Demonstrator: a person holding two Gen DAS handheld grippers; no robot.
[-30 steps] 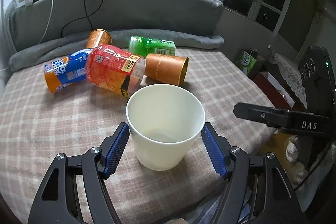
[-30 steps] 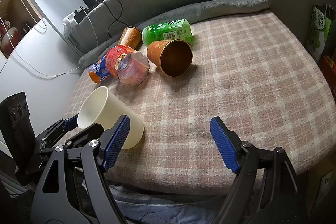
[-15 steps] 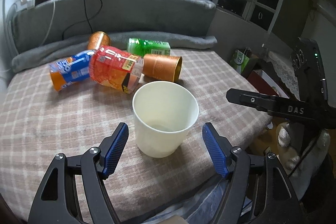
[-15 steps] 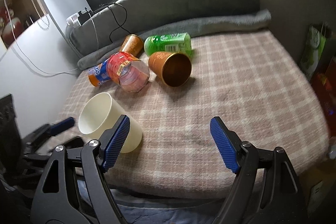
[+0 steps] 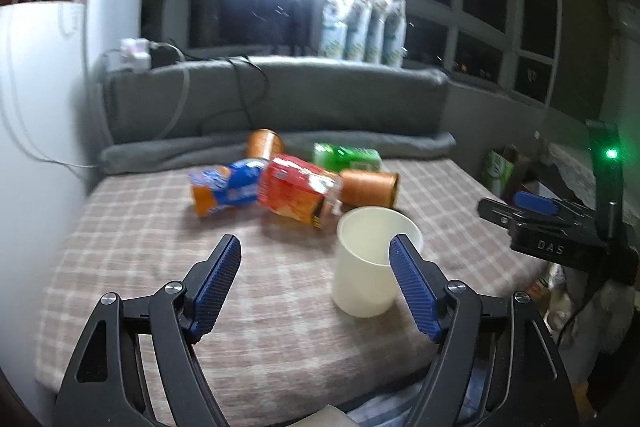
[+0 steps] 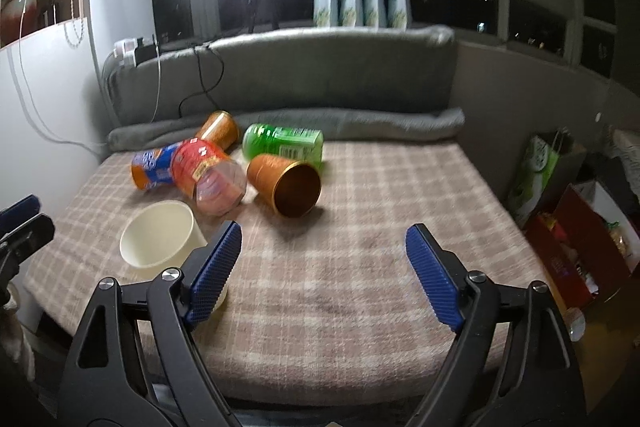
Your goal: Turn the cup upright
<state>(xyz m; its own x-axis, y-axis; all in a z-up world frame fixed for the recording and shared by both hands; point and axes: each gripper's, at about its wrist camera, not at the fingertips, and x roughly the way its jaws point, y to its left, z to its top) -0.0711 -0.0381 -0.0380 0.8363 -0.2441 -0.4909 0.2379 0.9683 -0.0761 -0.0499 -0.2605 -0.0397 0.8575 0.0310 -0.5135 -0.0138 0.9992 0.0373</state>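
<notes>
A cream paper cup [image 5: 370, 265] stands upright, mouth up, near the front edge of the plaid-covered table [image 5: 132, 247]. My left gripper [image 5: 314, 277] is open and empty; the cup sits behind its right finger [image 5: 412, 291], not between the jaws. In the right wrist view the cup [image 6: 160, 239] is at the left, partly behind my left finger [image 6: 212, 267]. My right gripper [image 6: 324, 267] is open and empty above the table's front.
Behind the cup lie a red snack jar [image 5: 300, 189], a blue-orange bottle [image 5: 224, 189], a green bottle [image 6: 284, 143] and two copper cups [image 6: 288, 183] on their sides. A grey cushion [image 6: 280, 75] backs the table. Bags and boxes [image 6: 576, 219] stand at the right.
Both grippers have pulled back and tilted up, away from the cup. The left gripper has shifted left, so the cup stands free outside its jaws.
</notes>
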